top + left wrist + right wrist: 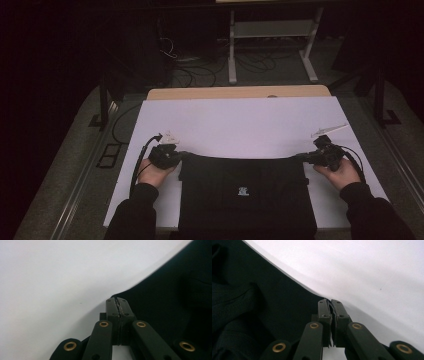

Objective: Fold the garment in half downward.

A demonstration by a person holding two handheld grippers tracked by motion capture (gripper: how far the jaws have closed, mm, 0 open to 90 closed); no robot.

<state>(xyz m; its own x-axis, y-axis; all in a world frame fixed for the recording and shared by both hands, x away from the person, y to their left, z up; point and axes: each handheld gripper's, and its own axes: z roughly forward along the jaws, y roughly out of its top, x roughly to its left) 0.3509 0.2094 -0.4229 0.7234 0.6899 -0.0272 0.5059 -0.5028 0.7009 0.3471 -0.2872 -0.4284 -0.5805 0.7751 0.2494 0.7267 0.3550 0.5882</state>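
A black garment [245, 192] with a small white logo lies flat on the white sheet [240, 120] at the near edge of the table. My left gripper [174, 154] pinches its far left corner, and my right gripper [311, 158] pinches its far right corner, so the top hem is stretched between them. In the left gripper view the left gripper [117, 301] has its jaws pressed together on the edge of the dark cloth [170, 295]. In the right gripper view the right gripper [330, 302] is likewise shut on the cloth [269, 295].
The white sheet covers most of the wooden table [240, 92], whose far edge shows beyond it. On the dark floor behind stand a white frame [272, 30] and loose cables [200, 75]. Black sleeves come in at the bottom corners.
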